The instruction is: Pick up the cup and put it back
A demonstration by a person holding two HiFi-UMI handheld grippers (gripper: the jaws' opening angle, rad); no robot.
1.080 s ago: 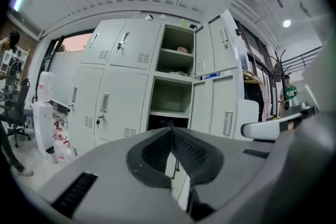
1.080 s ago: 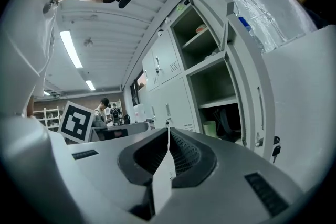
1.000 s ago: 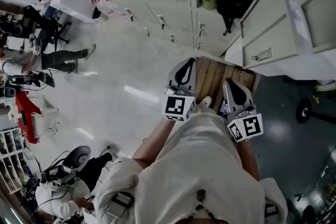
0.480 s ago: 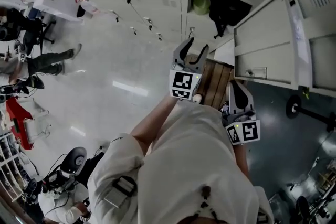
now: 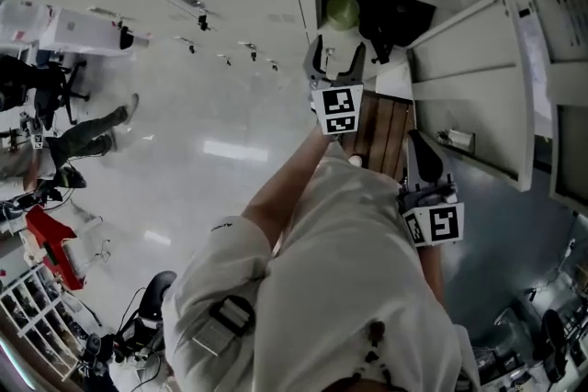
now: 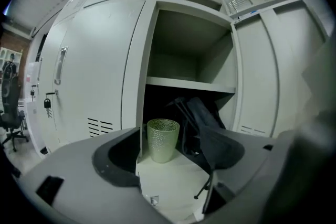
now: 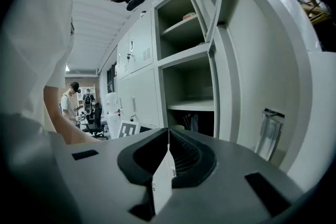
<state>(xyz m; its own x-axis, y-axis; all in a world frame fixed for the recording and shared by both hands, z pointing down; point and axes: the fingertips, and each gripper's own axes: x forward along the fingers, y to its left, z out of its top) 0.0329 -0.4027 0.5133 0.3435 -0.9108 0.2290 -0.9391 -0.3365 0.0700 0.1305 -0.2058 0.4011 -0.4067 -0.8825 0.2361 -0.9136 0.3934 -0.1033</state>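
Head cam sits up top, looking steeply down past the person's pale short-sleeved shirt [image 5: 349, 271] onto the shiny grey floor [image 5: 211, 106] and the open grey metal locker [image 5: 455, 50]; it's the farthest from everything. The cam on the left gripper [image 5: 338, 55] rides just behind its dark jaws, which are opening with nothing pinched between them; it faces level into the locker's lower compartment, close up on the pale green dimpled cup [image 6: 163, 139], and that cup also shows in the head view. The cam on the right gripper [image 5: 421, 151] hangs further back and lower, tilted upward along the locker fronts; all three views share the open compartment with its grey shelves [image 7: 191, 105].
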